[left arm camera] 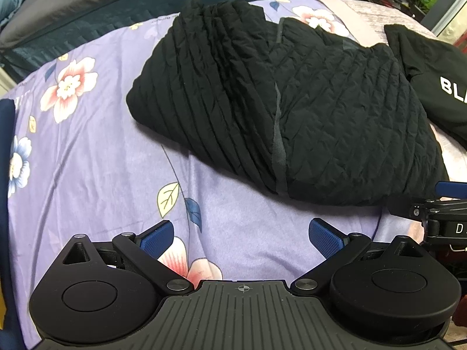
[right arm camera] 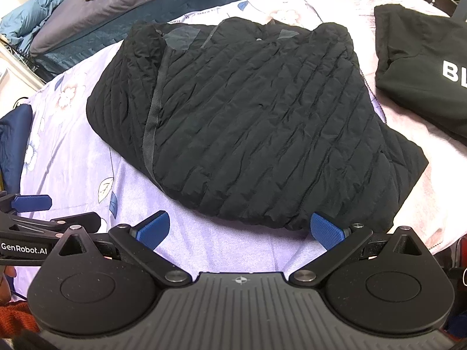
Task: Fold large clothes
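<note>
The black quilted jacket (right arm camera: 248,122) lies folded into a thick bundle on the flowered purple sheet (left arm camera: 96,180) that covers the bed, with a second black garment with white letters (right arm camera: 423,67) just beside it on its right.

The main risk, as I judge it, is the puffy filling: a bundle this springy may open again if 1 corner is lifted without the other, or if a pinch catches only the top layer and lets the lower layers slide out. The slippery shell could also slip from the blue pads. A low pass might snag the loose sheet and drag it along, shifting the bundle toward the other garment.

Both tools hover near the bundle's near edge, level and pointing forward across the bed. The left hand-held gripper (left arm camera: 240,234) has its jaws spread wide over bare sheet and holds nothing. The right hand-held gripper (right arm camera: 239,230) is likewise spread wide and empty, its right pad (right arm camera: 325,230) just at the jacket's near hem; whether it touches I cannot tell. The 2 sit side by side, close together.
</note>
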`<act>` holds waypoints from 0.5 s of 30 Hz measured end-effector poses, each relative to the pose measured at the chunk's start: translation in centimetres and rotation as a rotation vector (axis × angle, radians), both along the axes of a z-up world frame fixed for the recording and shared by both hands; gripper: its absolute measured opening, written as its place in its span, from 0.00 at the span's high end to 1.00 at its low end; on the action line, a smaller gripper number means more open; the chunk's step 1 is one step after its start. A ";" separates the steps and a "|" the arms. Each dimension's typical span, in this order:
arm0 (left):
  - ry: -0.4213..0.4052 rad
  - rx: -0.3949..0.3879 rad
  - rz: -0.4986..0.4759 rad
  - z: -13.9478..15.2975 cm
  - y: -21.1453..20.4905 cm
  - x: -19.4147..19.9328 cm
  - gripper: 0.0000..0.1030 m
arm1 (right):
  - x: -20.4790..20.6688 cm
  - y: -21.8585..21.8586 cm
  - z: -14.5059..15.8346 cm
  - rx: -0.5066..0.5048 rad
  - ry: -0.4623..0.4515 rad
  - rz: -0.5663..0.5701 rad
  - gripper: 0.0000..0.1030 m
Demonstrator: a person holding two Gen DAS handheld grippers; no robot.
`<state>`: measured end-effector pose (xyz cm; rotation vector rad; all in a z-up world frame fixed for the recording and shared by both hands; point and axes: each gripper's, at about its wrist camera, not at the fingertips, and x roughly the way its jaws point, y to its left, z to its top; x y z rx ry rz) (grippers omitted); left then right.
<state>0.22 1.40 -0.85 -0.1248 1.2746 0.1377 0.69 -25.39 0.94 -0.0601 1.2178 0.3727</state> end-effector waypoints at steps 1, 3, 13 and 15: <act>-0.003 0.010 0.000 0.0 0.0 0.0 0.00 | 0.0 0.0 0.0 0.002 -0.007 -0.001 0.01; -0.005 0.017 -0.002 0.0 -0.1 0.0 0.00 | 0.0 0.0 0.0 0.001 -0.006 -0.002 0.01; -0.022 0.021 -0.014 -0.3 -0.2 0.4 0.00 | 0.2 -0.2 -0.1 -0.006 0.013 -0.011 0.01; -0.037 0.022 -0.014 -0.3 -0.1 0.5 0.00 | 0.3 -0.4 -0.1 -0.002 0.016 -0.019 0.01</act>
